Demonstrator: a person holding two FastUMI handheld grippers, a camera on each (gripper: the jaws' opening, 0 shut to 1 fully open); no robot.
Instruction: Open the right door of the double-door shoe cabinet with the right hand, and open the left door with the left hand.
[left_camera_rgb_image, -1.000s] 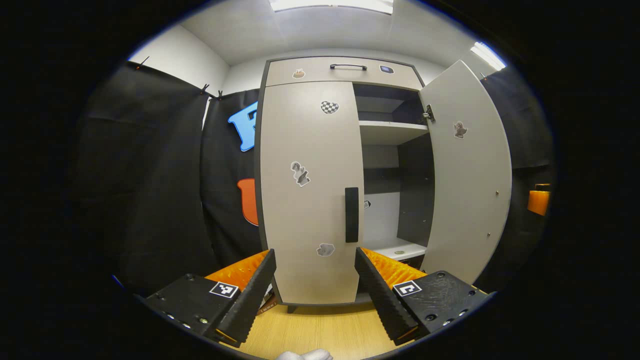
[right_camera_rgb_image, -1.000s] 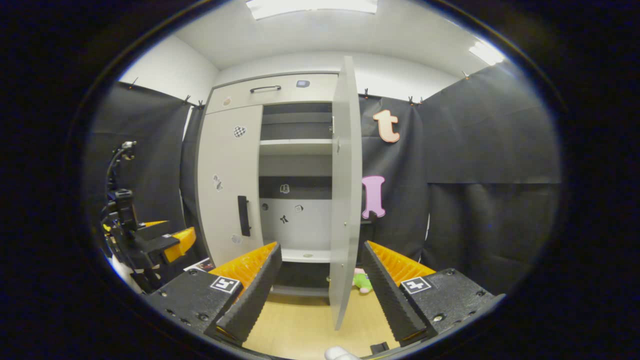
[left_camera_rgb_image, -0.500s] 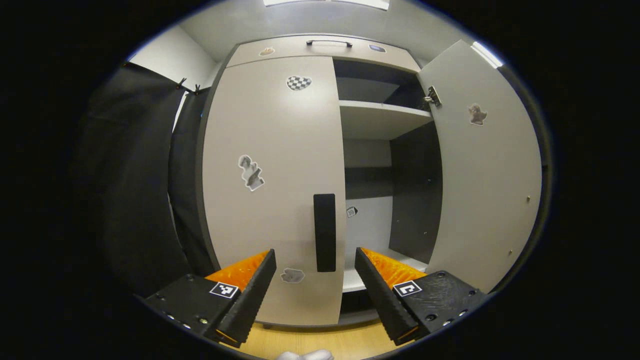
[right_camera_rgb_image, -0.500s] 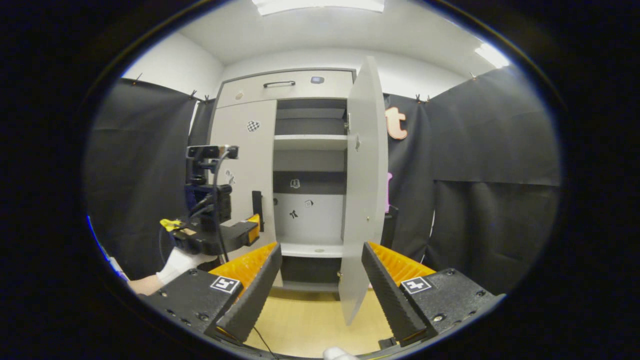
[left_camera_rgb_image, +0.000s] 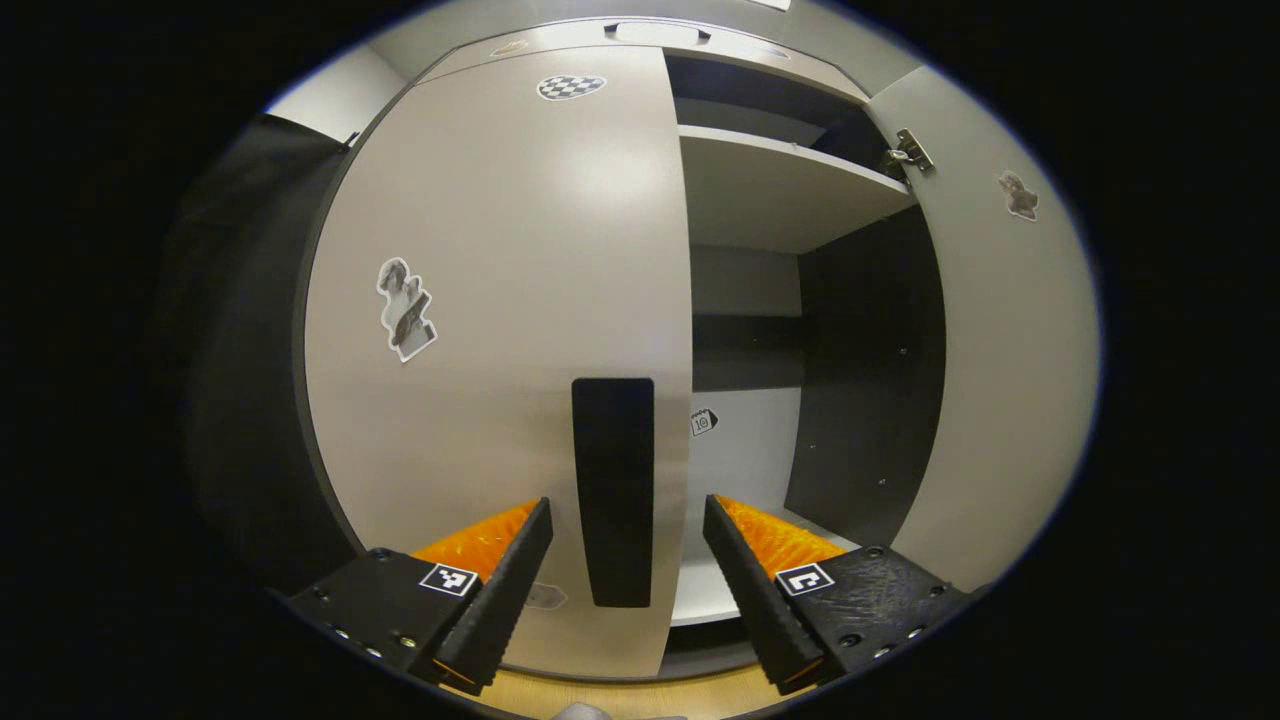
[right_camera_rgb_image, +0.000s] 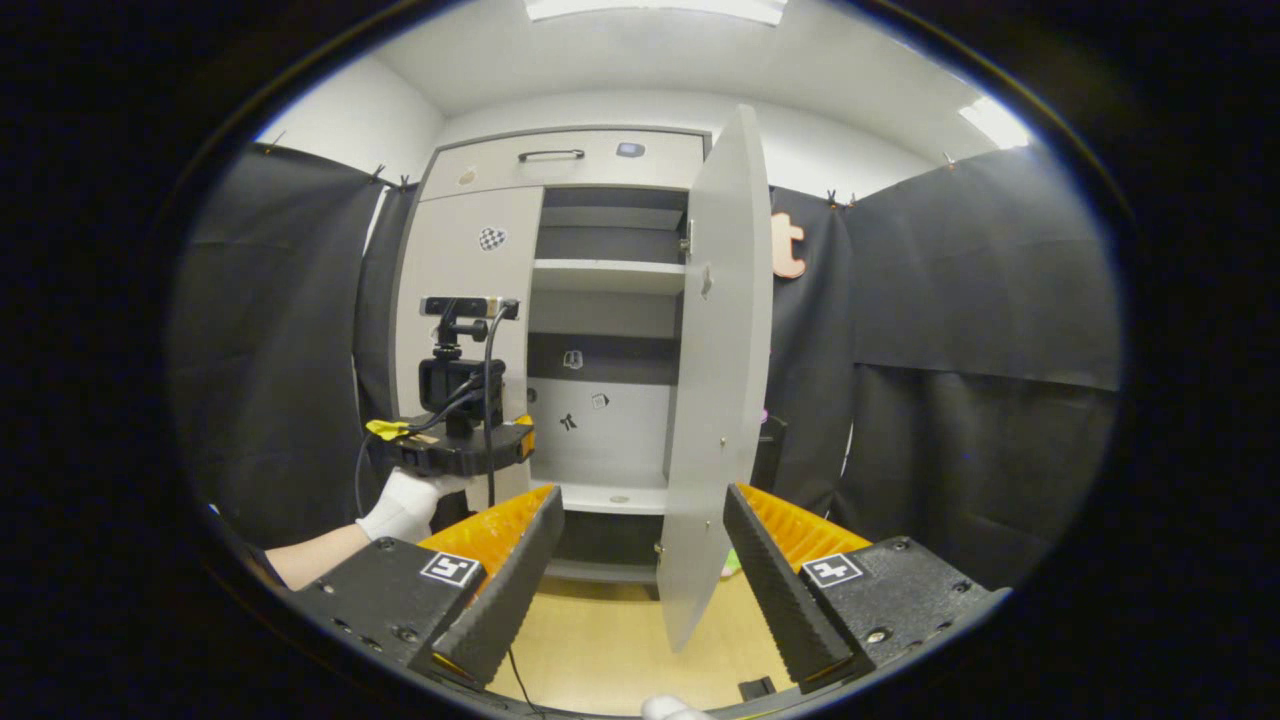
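The left door (left_camera_rgb_image: 500, 330) of the shoe cabinet (right_camera_rgb_image: 560, 160) is closed, its dark handle (left_camera_rgb_image: 612, 490) framed between the spread fingers of the left gripper (left_camera_rgb_image: 625, 575), seemingly lined up to grasp it. The right gripper view shows the right door (right_camera_rgb_image: 715, 380) swung open, the right gripper (right_camera_rgb_image: 640, 570) spread and empty, and a gloved hand (right_camera_rgb_image: 405, 505).

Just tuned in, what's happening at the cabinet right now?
A person is opening a double-door shoe cabinet with a gripper in each hand. The right door already stands wide open, showing bare shelves. The left door is shut. The left gripper is open, its fingers on either side of the door's black handle but not closed on it. The right gripper hangs back, open, holding nothing.
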